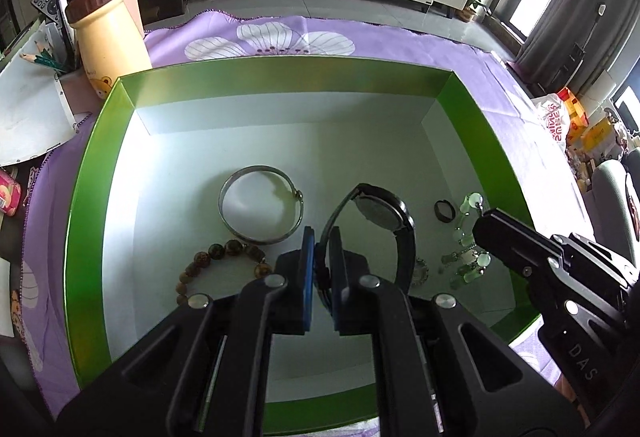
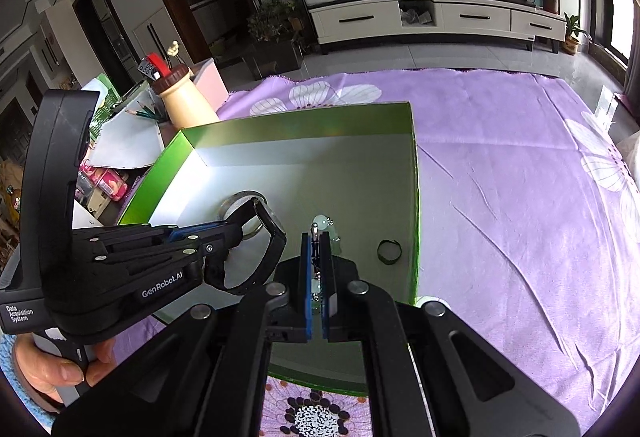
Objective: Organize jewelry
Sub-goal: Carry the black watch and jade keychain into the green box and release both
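A green box [image 1: 280, 77] with a white floor lies on the purple cloth. My left gripper [image 1: 322, 237] is shut on the strap of a black watch [image 1: 378, 211], held just over the box floor. In the right wrist view, my right gripper [image 2: 316, 237] is shut on a string of pale green beads [image 2: 320, 221], whose lower part [image 1: 468, 237] trails onto the floor. A silver bangle [image 1: 260, 205], a brown bead bracelet [image 1: 224, 257] and a small black ring [image 1: 445, 211] lie in the box. The right gripper [image 1: 482, 217] enters from the right.
A cream bottle with a brown cap [image 1: 108, 33], a pencil holder and papers stand left of the box. A pink pack [image 1: 8, 193] lies at the far left edge. Purple flowered cloth [image 2: 520, 197] stretches right of the box. A hand [image 2: 52, 369] grips the left tool.
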Motion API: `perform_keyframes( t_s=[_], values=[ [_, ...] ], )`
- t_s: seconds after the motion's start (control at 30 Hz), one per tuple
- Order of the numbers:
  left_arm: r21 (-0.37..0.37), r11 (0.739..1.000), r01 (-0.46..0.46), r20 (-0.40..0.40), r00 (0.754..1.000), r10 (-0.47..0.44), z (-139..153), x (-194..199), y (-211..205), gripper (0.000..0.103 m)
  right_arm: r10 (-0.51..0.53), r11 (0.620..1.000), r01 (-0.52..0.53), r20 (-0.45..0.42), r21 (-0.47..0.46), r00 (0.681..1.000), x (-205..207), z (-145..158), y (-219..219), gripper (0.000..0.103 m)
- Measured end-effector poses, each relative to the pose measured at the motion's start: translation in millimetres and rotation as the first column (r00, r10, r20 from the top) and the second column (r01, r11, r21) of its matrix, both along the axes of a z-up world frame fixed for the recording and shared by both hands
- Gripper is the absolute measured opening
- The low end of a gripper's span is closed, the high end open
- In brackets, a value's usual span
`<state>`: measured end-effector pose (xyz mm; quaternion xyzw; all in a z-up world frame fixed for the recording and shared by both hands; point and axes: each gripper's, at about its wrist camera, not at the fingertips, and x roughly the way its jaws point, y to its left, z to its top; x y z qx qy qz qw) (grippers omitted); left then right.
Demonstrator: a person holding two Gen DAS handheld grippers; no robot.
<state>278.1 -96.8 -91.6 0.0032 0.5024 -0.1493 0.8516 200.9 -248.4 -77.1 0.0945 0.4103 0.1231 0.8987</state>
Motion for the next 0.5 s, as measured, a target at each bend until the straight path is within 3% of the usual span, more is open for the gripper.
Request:
perform_keyframes(
  t_s=[0.33,0.5],
  values=[
    [0.021,1.0,-0.017,-0.006,1.0,0.017,-7,6,-5,0.011,-0.002,1.0,0.002,-0.01,-0.016,1.0,10,-8,4,0.003],
    [0.015,1.0,-0.022,0.017,1.0,0.022,-1,6,-1,0.021,-0.021,1.0,0.021,-0.013,-0.007,1.0,13,-9,1,0.004]
  ],
)
